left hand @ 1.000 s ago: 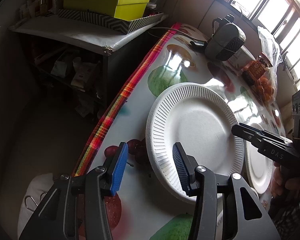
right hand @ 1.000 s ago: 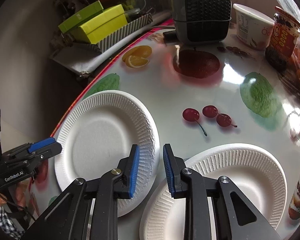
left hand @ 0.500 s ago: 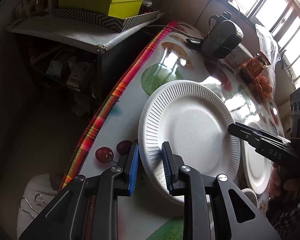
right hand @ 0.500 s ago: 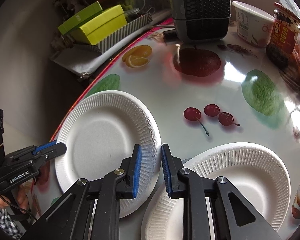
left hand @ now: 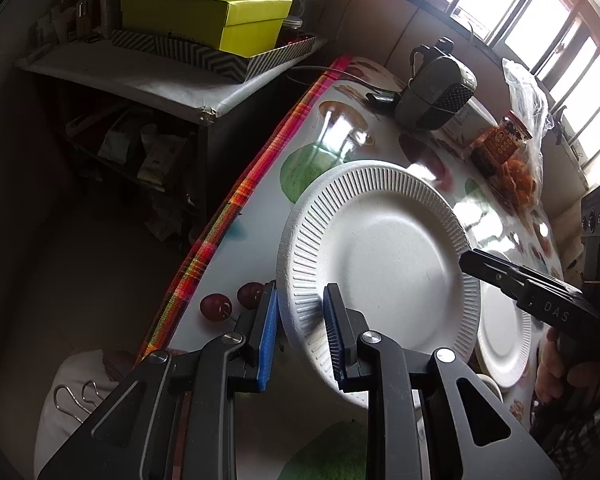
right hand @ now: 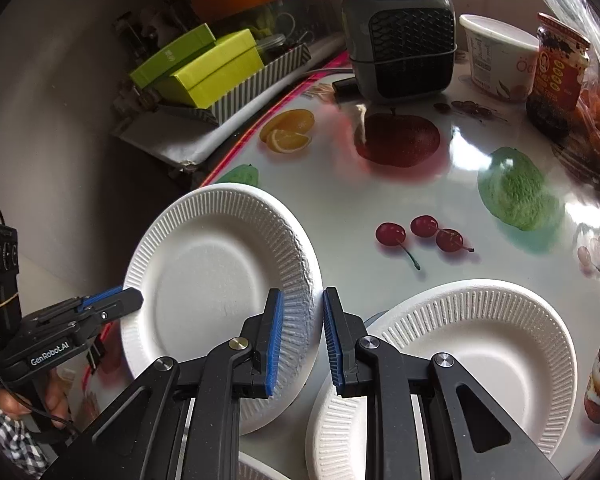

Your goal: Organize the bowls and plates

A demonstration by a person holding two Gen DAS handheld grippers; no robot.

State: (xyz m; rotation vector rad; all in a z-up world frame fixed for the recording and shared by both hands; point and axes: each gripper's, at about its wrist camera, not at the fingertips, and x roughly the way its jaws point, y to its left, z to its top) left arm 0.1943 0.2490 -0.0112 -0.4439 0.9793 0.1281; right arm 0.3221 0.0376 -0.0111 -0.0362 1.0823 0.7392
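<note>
A white paper plate (left hand: 380, 264) is now gripped at opposite rims by the left gripper (left hand: 300, 328) and right gripper (right hand: 299, 336), fingers closed on it, and tilted off the desk (right hand: 380, 200), ready for stacking on the second plate (right hand: 480, 344) just right

We hold the left gripper (left hand: 300, 330) clamped on the near rim of the white paper plate (left hand: 384, 256), while our right gripper (right hand: 299, 334) pinches that plate's opposite rim, both tilted slightly downward
</note>
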